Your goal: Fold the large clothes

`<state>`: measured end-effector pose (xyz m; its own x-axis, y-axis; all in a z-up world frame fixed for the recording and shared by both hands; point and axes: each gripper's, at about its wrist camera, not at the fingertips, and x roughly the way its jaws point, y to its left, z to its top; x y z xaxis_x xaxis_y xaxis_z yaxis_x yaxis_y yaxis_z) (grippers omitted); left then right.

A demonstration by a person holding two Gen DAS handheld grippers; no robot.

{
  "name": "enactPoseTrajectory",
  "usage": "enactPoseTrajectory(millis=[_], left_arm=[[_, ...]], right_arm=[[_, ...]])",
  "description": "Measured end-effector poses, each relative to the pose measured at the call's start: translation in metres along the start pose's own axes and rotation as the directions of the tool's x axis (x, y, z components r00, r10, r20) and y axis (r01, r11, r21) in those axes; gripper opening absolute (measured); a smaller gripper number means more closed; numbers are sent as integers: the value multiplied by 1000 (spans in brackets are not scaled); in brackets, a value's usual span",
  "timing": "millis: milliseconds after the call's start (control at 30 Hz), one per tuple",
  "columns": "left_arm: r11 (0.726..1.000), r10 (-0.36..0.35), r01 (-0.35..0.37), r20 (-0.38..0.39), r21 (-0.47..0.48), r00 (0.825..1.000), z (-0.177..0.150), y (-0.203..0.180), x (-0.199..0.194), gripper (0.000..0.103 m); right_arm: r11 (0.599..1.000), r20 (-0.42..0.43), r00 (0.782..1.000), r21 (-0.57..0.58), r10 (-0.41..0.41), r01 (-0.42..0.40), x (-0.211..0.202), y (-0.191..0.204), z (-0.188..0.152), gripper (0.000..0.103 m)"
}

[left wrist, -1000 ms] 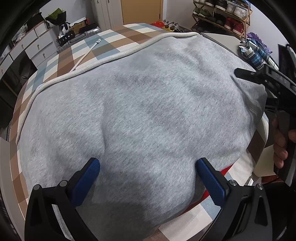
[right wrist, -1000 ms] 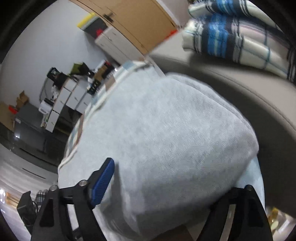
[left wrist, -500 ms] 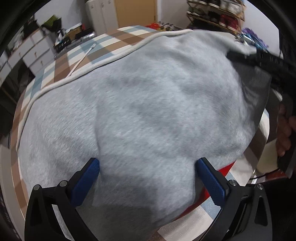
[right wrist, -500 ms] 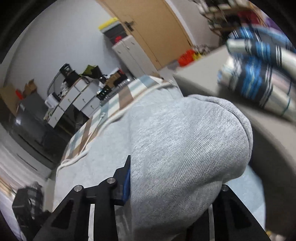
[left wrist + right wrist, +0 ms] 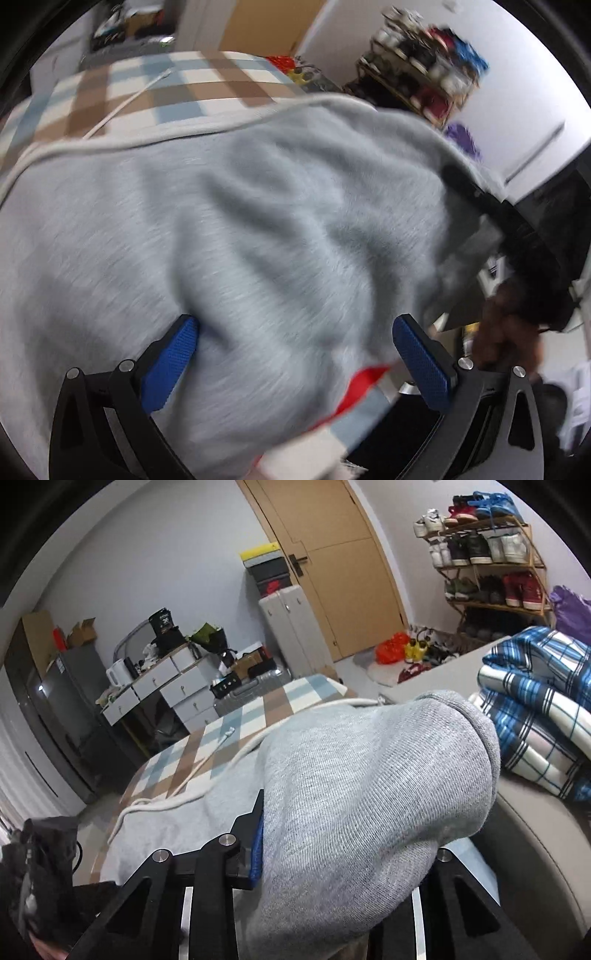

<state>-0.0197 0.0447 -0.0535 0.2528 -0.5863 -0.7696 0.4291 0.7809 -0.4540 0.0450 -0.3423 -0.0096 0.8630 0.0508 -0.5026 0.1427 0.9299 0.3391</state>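
Grey fleece sweatshirt (image 5: 240, 221) covers checked table (image 5: 177, 92); right gripper (image 5: 343, 853) clenched on its bunched right edge, left gripper (image 5: 291, 354) spread wide over near hem. Judgement: clamp left, lift evenly.

Motion blur smears the left wrist view, and the grey sweatshirt (image 5: 369, 794) hides the right gripper's (image 5: 347, 853) far finger.

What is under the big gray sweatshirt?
Under the gray sweatshirt lies a checkered cloth of brown, blue and white squares, showing past its edges. A bit of red peeks out below. Anything else beneath is covered.
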Motion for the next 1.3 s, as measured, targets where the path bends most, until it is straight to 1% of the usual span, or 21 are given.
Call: enactPoseTrajectory(millis=[33, 67, 167, 233, 300, 400, 467, 533, 600, 633, 700, 800, 867, 967, 1033, 1067, 1100, 1133, 1200, 1267, 1300], left_arm=[[998, 49, -49, -1, -33, 999, -6, 13, -12, 102], [995, 78, -78, 3, -58, 997, -12, 25, -24, 102], [987, 110, -105, 28, -122, 994, -31, 63, -63, 102], [975, 150, -135, 77, -177, 986, -40, 91, -90, 102], [958, 193, -164, 103, -234, 976, -50, 114, -110, 102], [938, 223, -173, 140, -301, 965, -66, 135, -137, 102], [923, 262, -189, 187, -336, 947, -74, 146, -159, 102], [919, 273, -181, 237, -349, 932, -81, 151, -175, 102], [918, 268, -159, 273, -365, 924, -87, 154, -184, 102], [917, 257, -139, 288, -374, 922, -91, 158, -190, 102], [913, 251, -127, 288, -388, 924, -90, 166, -191, 102], [913, 242, -113, 297, -391, 924, -83, 170, -192, 102], [914, 233, -106, 291, -393, 928, -78, 172, -189, 102], [919, 190, -75, 268, -387, 944, -69, 174, -177, 102], [925, 106, 1, 261, -380, 960, -58, 174, -169, 102], [923, 47, 55, 254, -380, 966, -52, 173, -165, 102], [910, -10, 113, 252, -399, 968, -41, 174, -157, 102], [905, -36, 136, 247, -404, 968, -33, 173, -151, 102], [900, -108, 183, 206, -395, 973, -10, 170, -133, 102], [889, -113, 172, 161, -424, 980, 6, 173, -117, 102], [880, -119, 158, 114, -448, 986, 17, 176, -103, 102]], right_arm=[[1000, 16, 1000, -23, -10, 10, -1, 6, 2, 29], [999, 26, 1000, -50, -15, 16, -3, 12, 3, 27], [989, 46, 999, -145, -23, 29, -4, 43, 14, 21], [972, 52, 999, -234, 0, 12, -4, 76, 20, 20], [950, 54, 998, -313, 16, 1, -4, 108, 19, 19], [898, 54, 997, -440, 59, -30, -3, 173, 9, 18], [856, 52, 994, -513, 97, -57, -3, 209, -2, 17], [799, 40, 990, -595, 134, -84, -2, 246, -21, 17], [714, 28, 988, -694, 155, -92, 0, 280, -52, 16], [669, 14, 985, -735, 172, -107, 1, 295, -71, 16], [546, -27, 985, -830, 169, -116, 11, 322, -120, 16], [435, -107, 982, -885, 159, -166, 29, 336, -176, 15], [402, -141, 980, -896, 143, -187, 41, 333, -201, 16], [417, -155, 980, -888, 122, -193, 52, 321, -212, 16], [439, -173, 977, -874, 122, -209, 56, 316, -210, 19], [451, -185, 974, -864, 130, -225, 54, 315, -208, 19], [456, -194, 971, -858, 138, -236, 53, 318, -206, 20], [466, -204, 968, -849, 145, -248, 51, 316, -206, 21], [501, -226, 960, -819, 165, -279, 50, 309, -200, 23], [512, -239, 956, -807, 172, -294, 44, 313, -201, 23], [517, -247, 952, -800, 181, -306, 43, 311, -200, 25]])
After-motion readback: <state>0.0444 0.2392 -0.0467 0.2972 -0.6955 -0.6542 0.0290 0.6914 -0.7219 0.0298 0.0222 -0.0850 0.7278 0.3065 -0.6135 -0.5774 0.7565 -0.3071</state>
